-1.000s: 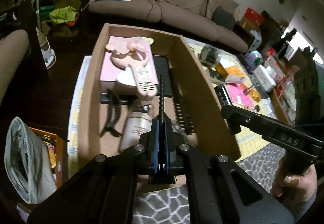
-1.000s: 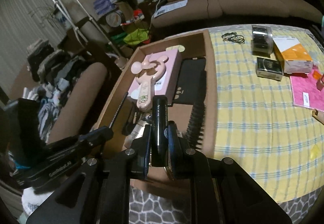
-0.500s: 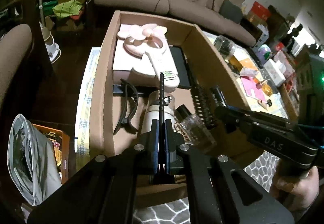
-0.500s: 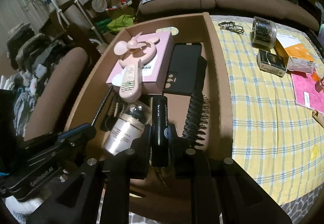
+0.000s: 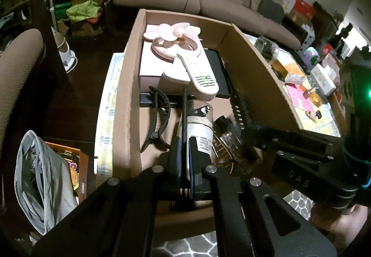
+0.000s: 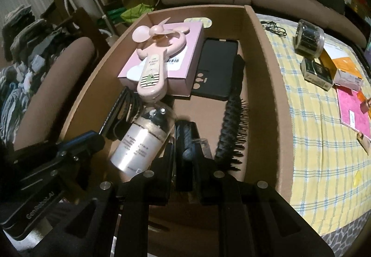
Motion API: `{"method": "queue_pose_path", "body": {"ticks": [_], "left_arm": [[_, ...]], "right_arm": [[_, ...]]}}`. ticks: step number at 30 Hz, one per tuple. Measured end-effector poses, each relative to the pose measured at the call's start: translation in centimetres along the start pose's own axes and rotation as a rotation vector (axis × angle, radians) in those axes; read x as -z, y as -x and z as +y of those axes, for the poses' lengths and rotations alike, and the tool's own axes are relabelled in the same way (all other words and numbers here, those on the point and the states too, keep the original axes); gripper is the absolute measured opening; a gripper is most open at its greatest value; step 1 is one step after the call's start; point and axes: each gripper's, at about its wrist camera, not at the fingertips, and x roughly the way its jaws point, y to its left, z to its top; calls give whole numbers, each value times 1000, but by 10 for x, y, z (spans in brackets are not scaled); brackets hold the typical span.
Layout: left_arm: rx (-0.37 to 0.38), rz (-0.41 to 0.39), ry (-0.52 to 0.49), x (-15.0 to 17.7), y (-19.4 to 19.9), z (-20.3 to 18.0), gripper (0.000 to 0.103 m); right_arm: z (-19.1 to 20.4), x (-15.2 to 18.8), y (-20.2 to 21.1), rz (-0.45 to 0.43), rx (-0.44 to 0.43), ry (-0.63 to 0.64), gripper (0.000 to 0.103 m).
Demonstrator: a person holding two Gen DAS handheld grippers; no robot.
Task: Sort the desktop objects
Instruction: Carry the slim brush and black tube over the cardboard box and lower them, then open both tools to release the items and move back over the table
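A cardboard box (image 5: 255,55) (image 6: 266,59) holds a pink hand fan (image 5: 185,57) (image 6: 160,55) on a pink carton, a pale bottle (image 5: 199,127) (image 6: 141,141), a black hairbrush (image 6: 231,127) and a black hair clip (image 5: 160,117). My left gripper (image 5: 184,141) hangs low over the bottle. Its jaws are opening, and a thin black rod (image 5: 184,106) stands between the parted pads. My right gripper (image 6: 185,143) is inside the box beside the brush. Its jaws are easing open around a black tube (image 6: 184,136), which looks blurred.
A black phone case (image 6: 215,66) lies at the box's far right. The yellow checked tablecloth (image 6: 313,129) to the right carries a jar (image 6: 309,40), small boxes and a pink sheet. A grey bag (image 5: 39,178) sits left of the box. A brown sofa is behind.
Both grippers have come down into the box, the right one further. Both pairs of pads have parted a little, and the black tube sits lower between the right jaws.
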Motion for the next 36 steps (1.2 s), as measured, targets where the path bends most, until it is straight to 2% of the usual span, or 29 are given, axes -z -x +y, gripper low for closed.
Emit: {"method": "queue_pose_path", "body": {"ticks": [1, 2, 3, 4, 5, 6, 7, 9, 10, 11, 16, 20, 24, 26, 31, 36], "left_arm": [[0, -6, 6, 0, 2, 1, 16], [8, -13, 16, -1, 5, 2, 32], [14, -18, 25, -1, 7, 4, 43], [27, -26, 33, -2, 10, 4, 45], [28, -31, 38, -2, 13, 4, 56], [25, -42, 43, -3, 17, 3, 68], [39, -55, 50, -4, 21, 3, 73], [64, -70, 67, -6, 27, 1, 103], [64, -81, 70, -7, 30, -1, 103], [71, -88, 66, -8, 32, -5, 103], [98, -98, 9, -16, 37, -39, 103], [137, -107, -42, -19, 37, -80, 103], [180, -98, -109, -21, 27, -136, 103], [202, -95, -135, -22, 18, -164, 103], [203, -67, -214, -22, -15, -234, 103], [187, -5, -279, -17, -65, -294, 103]], "right_arm": [[0, 0, 1, -3, -2, -1, 19], [1, -1, 2, -3, -3, 0, 32], [1, -1, 4, -8, 0, 2, 40], [2, -1, 7, -18, -11, 4, 44], [4, -2, 11, -30, -7, 11, 55], [5, -2, 16, -47, 7, 20, 61], [5, -3, 22, -62, 25, 26, 64], [-1, -4, 33, -89, 27, 20, 72], [-6, -4, 39, -101, 26, 10, 83], [-12, -4, 46, -120, 29, 0, 87], [-51, -2, 81, -179, 117, -19, 91], [-100, 6, 109, -201, 188, -41, 94], [-167, 22, 131, -200, 244, -123, 94], [-202, 30, 141, -205, 269, -174, 94], [-280, 44, 154, -198, 337, -279, 94], [-334, 57, 150, -180, 355, -350, 94]]}}
